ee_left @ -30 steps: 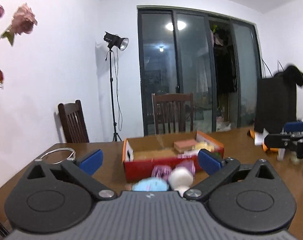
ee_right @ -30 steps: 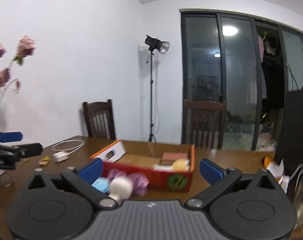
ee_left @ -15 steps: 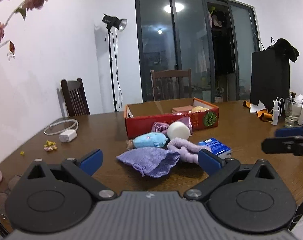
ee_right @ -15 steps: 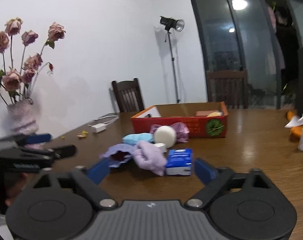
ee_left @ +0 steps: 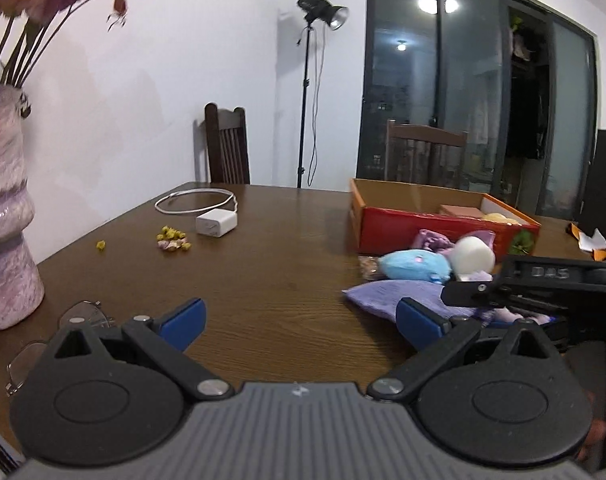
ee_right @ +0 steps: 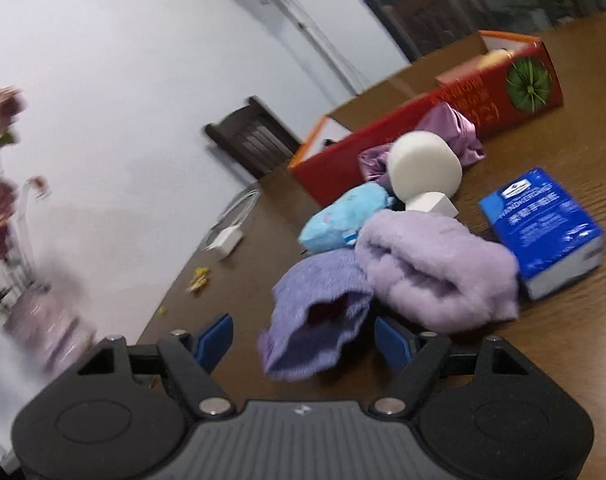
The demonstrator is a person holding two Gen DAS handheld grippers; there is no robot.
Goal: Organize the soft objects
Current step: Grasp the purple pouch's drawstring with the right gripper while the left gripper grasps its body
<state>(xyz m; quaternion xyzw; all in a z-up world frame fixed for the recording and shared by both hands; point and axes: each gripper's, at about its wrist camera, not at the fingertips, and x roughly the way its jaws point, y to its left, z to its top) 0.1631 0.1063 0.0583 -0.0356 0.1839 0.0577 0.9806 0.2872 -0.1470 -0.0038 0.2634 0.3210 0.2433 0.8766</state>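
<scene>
Closing its jaws, the right gripper [ee_right: 303, 340] sat low in its own view with the open mouth of a purple pouch [ee_right: 315, 312] lying between its blue fingers [ee_right: 215, 338], the pads not yet pressing the cloth. Just right of the pouch and touching it lay a lilac fleece [ee_right: 439, 272], and against the fleece's right side stood a blue tissue pack [ee_right: 543, 228]. Above them, toward the middle of the frame, a blue plush [ee_right: 343, 220] rested beside a white sponge [ee_right: 423, 168], with a shiny purple bag [ee_right: 451, 132] behind it against the red box [ee_right: 423, 108] at the upper right. The picture was tilted and somewhat blurred.

In the left view the left gripper [ee_left: 299, 316] stood wide open at the bottom centre, with only bare table [ee_left: 263, 272] between its fingers. The soft pile lay at the right middle of that frame, the right gripper's black body reaching in over it. A charger [ee_left: 216, 222] with its coiled cable [ee_left: 195, 202] lay at the upper middle of the table, small yellow bits [ee_left: 173, 239] beside it. A pale vase [ee_left: 5, 208] filled the left edge, and glasses [ee_left: 55, 340] lay at the lower left.
</scene>
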